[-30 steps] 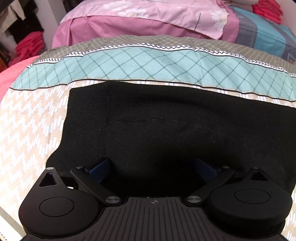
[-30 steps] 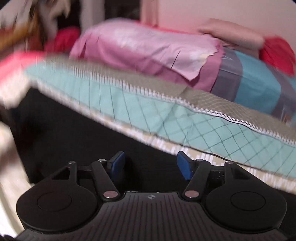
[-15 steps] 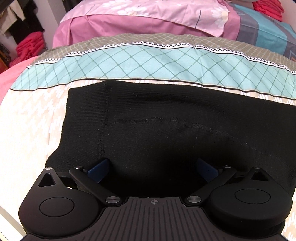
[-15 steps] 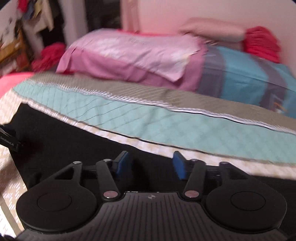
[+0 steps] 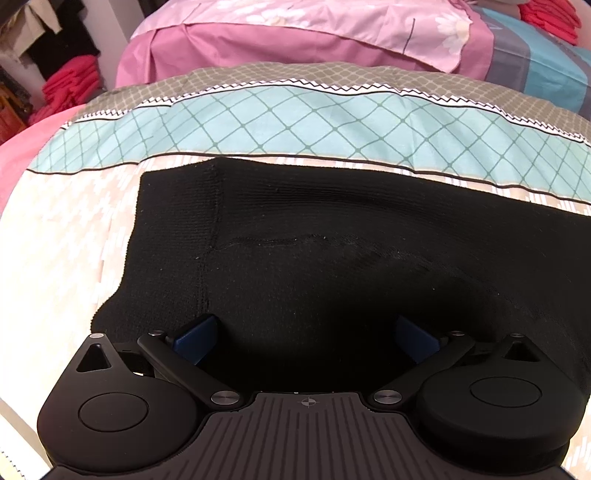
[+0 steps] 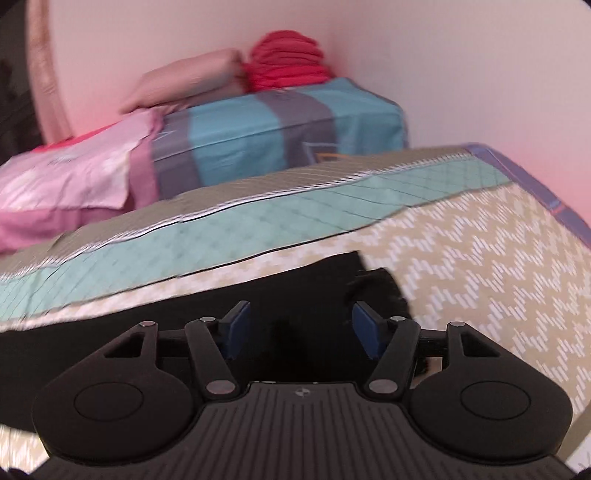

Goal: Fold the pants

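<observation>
Both views were cut off at the bottom by the gripper housings, so the near edge of the pants was hidden under each tool. Left gripper: blue pads spread wide, black knit lying flat between and under them, with no cloth visibly pinched; pad tips sat low against the dark fabric, so I couldn't tell whether they touched it. Waistband end lay left of the fingers, a vertical seam running just beside the left pad; fabric ran off the right edge of the frame. Right gripper: jaws partly apart and opening, pads clear of each other, black cloth under the gap but nothing clamped. That view was motion-blurred; the region between the pads was near-black and hard to read. The leg end of the pants looked frayed or fuzzy, just beyond the right pad, stopping short of the bedspread's right side. Pants lay flat across the beige zigzag bedspread, long axis left to right. Farther back: a teal diamond band, then a pink quilt, a teal-grey folded quilt and a red stack by the wall.
</observation>
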Demonstrator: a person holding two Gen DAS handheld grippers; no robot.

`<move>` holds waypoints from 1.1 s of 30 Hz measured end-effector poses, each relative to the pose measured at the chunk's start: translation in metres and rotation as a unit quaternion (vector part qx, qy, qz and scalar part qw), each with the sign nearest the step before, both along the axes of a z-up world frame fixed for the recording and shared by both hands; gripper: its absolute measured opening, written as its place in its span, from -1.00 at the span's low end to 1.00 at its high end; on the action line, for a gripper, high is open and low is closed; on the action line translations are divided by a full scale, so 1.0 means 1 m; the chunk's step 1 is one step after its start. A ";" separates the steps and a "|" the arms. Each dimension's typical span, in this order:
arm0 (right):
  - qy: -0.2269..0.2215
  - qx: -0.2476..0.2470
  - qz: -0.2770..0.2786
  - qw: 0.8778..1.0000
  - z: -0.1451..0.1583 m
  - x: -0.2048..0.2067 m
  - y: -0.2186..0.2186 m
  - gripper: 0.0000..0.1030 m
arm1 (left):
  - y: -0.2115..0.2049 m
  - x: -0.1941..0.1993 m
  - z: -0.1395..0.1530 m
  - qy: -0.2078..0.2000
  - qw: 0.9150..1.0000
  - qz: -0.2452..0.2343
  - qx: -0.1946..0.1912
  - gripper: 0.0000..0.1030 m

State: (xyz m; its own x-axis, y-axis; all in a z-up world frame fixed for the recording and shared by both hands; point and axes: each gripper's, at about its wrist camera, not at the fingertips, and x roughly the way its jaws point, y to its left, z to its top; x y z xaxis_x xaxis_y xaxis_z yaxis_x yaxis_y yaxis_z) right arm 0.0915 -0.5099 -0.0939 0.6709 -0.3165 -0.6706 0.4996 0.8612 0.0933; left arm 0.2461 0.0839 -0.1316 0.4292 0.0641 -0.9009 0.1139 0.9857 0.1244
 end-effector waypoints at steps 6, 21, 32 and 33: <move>0.027 -0.030 0.043 0.998 -0.016 0.023 -0.003 -0.81 | -0.002 0.001 -0.001 -0.003 1.000 0.010 0.007 1.00; -0.052 0.063 0.147 0.986 0.032 -0.006 0.059 0.14 | -0.006 -0.012 0.039 -0.029 0.998 -0.033 -0.043 1.00; -0.016 0.197 0.515 0.834 -0.032 0.051 0.329 0.08 | -0.030 0.016 0.004 0.031 0.993 -0.098 -0.051 1.00; -0.023 0.208 0.507 0.836 -0.038 0.064 0.332 0.08 | -0.030 0.016 0.004 0.031 0.993 -0.102 -0.057 1.00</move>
State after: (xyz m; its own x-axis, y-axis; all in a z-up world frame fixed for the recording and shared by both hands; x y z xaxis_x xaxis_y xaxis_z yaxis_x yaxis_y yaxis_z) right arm 0.1559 -0.1779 -0.1324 0.4811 0.6856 -0.5463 -0.4804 0.7275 0.4899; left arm 0.2623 0.0543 -0.1275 0.3660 -0.1226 -0.9225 0.3163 0.9487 -0.0006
